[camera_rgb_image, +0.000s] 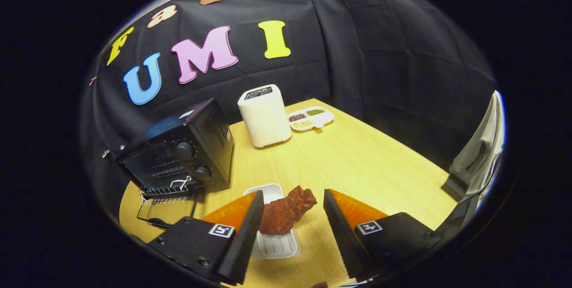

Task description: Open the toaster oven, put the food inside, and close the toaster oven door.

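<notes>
While toaster oven [178, 154] door [167, 207] lies dropped open on desk [357, 163], jaws spread wide, straddling food [286, 211] on white tray [275, 243], poised for gripping.

We see a pale wooden table [357, 163] backed by black cloth walls [380, 56] meeting in a corner behind it. A white boxy appliance [264, 116] stands at the table's far end, a white divided dish [311, 118] just beside it.
</notes>
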Motion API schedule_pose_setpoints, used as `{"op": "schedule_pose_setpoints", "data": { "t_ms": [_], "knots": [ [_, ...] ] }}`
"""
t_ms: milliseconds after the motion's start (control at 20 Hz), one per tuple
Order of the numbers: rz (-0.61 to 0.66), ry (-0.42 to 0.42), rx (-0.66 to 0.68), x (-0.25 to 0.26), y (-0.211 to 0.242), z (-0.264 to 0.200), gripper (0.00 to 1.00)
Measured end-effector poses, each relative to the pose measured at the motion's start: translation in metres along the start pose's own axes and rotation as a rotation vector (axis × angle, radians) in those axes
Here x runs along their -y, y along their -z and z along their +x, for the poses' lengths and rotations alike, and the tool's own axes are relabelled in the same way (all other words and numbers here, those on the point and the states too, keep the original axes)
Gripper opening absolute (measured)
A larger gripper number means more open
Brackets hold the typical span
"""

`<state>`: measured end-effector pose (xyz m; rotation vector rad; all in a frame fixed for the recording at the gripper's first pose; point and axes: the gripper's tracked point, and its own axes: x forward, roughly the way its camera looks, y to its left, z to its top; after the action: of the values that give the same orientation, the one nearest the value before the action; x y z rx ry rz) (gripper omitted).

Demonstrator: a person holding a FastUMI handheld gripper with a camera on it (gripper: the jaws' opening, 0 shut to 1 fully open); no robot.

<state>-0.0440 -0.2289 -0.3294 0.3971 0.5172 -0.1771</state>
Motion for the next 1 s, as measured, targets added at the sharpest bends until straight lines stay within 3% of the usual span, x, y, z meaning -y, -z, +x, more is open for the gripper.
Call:
{"op": "schedule_pose_setpoints", "data": {
  "t_ms": [150,350,500,600,1000],
  "knots": [
    [0.108,-0.044,-0.059,0.000,0.015,0.018,0.72],
    [0.279,-0.160,-0.171,-0.012,0.030,0.026,0.40],
    [0.376,-0.167,-0.152,-0.007,0.015,0.032,0.20],
    [0.360,-0.164,-0.135,-0.004,0.009,0.029,0.16],
    [0.312,-0.192,-0.069,-0.024,-0.030,0.006,0.16]
  ]
}}
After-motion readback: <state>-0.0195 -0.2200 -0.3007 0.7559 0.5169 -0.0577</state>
